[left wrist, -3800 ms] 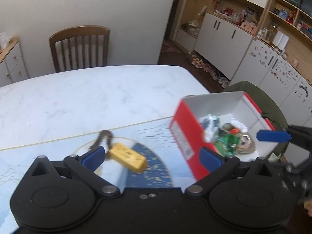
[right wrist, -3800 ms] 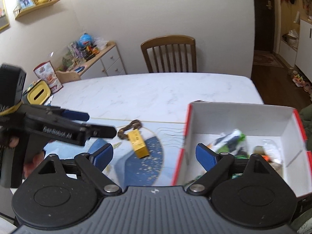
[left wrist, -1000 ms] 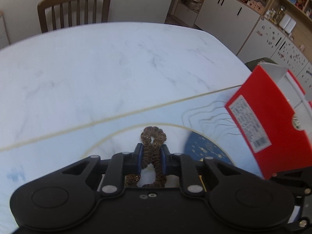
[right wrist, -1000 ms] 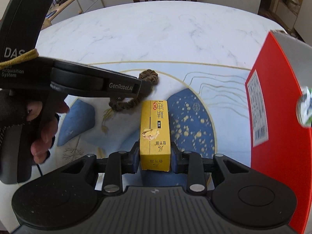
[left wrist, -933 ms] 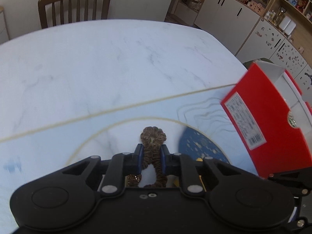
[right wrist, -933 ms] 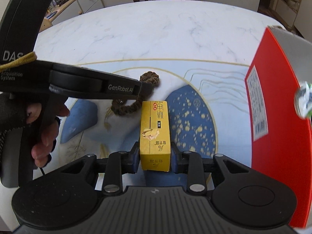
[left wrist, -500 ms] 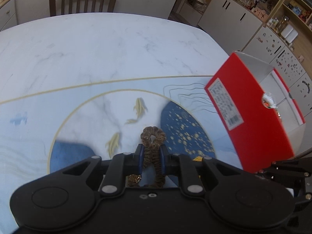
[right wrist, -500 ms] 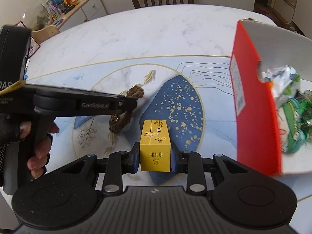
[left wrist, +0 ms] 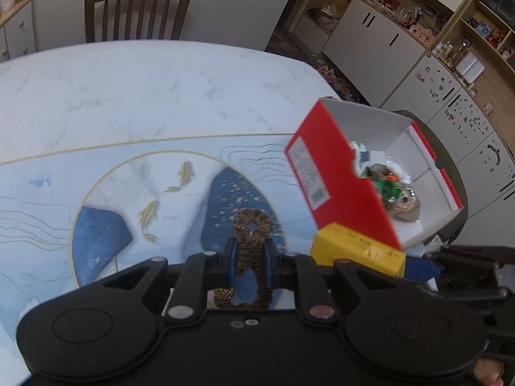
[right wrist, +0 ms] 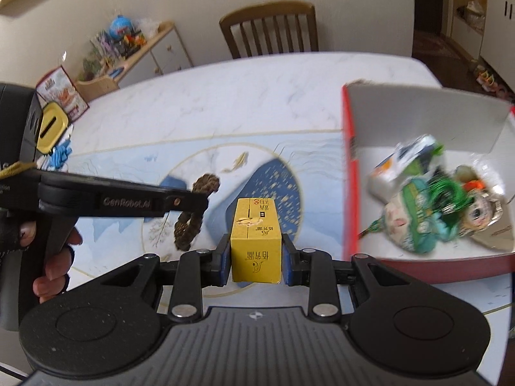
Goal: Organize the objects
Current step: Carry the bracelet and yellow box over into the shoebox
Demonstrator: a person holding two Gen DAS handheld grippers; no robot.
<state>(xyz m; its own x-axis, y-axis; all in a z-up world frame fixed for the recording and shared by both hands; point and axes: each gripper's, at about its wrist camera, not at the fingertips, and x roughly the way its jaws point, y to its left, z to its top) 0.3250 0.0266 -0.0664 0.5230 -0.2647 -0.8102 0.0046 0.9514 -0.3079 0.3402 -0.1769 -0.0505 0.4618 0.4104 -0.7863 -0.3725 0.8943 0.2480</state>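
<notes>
**A:** What is each gripper carrying?

**B:** The left gripper [left wrist: 251,262] is clamped on a brown braided hair tie [left wrist: 252,230]. The loop is squeezed flat between the blue pads, so its long axis runs straight out along the fingers, and a round ruffled end sticks out past the tips, pointing away from the camera. The right gripper [right wrist: 256,263] is closed on a yellow carton [right wrist: 256,241]. The pads press its two long side faces close to its near end, and its length points forward, away from the camera, toward the far side of the table.

**A:** Are they resting on anything?

**B:** Both appear to be lifted clear of the table [left wrist: 135,93], a white marble-look top with a blue and gold fish mat [left wrist: 128,199] on its near part. In the right wrist view the hair tie hangs from the left gripper [right wrist: 196,204], just left of the carton and slightly farther away. A person's hand [right wrist: 48,257] grips that tool's handle at the left edge.

**A:** Where is the box?

**B:** A red shoebox [right wrist: 349,193] with a white interior sits on the right part of the table, open at the top. Packets, a green coiled item and other small things lie jumbled inside; motion blur hides the details. From the left wrist view, the carton [left wrist: 357,252] sits just in front of the box's red end wall [left wrist: 341,186]. A wooden chair [right wrist: 270,29] stands at the table's far side.
</notes>
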